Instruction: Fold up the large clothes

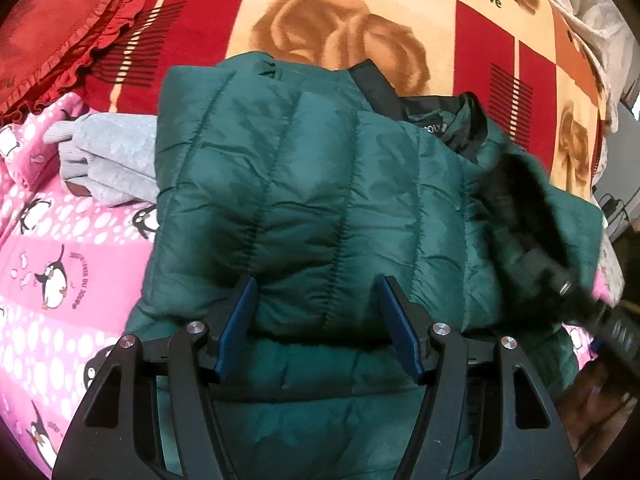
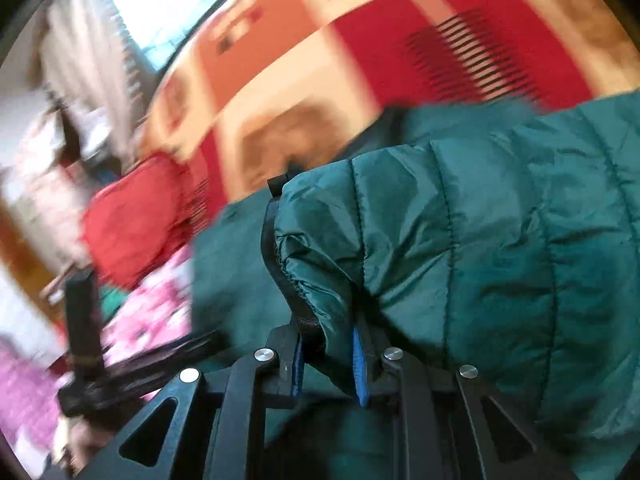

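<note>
Green puffer jacket (image 1: 304, 184) is lying folded on the bed's red-and-cream blanket (image 1: 360, 0), partly over a pink penguin sheet (image 1: 60, 248) and grey sweater (image 1: 112, 160). Left tool (image 1: 318, 328) is hovering over it, fingers apart. Right tool (image 2: 328, 364) is clamping the jacket's edge (image 2: 312, 280).

My left wrist camera looks down from close above the green jacket (image 1: 312, 184) toward the bed's far side. My right wrist camera sits nearer, tilted and blurred. Both views share that jacket and the red patterned blanket (image 1: 360, 8).
</note>
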`<control>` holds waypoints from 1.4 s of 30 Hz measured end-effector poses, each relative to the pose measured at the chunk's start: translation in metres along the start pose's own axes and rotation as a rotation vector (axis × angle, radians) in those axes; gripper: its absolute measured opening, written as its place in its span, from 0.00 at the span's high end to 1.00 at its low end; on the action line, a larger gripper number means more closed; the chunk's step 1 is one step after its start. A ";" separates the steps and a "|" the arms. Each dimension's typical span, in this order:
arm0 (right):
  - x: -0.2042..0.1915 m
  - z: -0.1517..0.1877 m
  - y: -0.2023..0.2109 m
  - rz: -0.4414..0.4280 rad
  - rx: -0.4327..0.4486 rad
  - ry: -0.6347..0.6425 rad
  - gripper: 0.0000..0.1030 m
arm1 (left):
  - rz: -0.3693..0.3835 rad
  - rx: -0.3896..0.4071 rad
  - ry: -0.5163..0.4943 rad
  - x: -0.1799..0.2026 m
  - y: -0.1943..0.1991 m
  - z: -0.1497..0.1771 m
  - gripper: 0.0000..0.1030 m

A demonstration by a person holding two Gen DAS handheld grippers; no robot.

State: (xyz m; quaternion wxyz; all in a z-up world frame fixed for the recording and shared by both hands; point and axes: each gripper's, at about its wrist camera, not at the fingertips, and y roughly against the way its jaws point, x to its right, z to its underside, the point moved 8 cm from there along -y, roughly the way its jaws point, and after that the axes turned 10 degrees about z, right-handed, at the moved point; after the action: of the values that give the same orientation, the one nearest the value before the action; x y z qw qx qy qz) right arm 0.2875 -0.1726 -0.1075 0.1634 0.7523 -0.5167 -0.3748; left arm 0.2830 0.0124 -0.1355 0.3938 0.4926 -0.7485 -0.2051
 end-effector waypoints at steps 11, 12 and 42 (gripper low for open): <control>-0.011 -0.013 0.022 0.043 0.060 0.027 0.39 | 0.091 0.020 0.025 0.020 0.008 -0.011 0.39; -0.008 -0.016 0.029 0.083 0.069 0.033 0.39 | 0.096 0.025 0.023 0.023 0.009 -0.011 0.39; 0.152 -0.020 0.134 0.532 0.121 -0.320 0.39 | 0.284 -0.010 -0.230 0.141 -0.037 0.010 0.47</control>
State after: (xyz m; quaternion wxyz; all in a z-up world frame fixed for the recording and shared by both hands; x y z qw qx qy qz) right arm 0.2426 -0.3680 -0.0692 0.1272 0.5305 -0.7360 -0.4009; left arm 0.2675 -0.1316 -0.1128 0.3328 0.3533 -0.8497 -0.2062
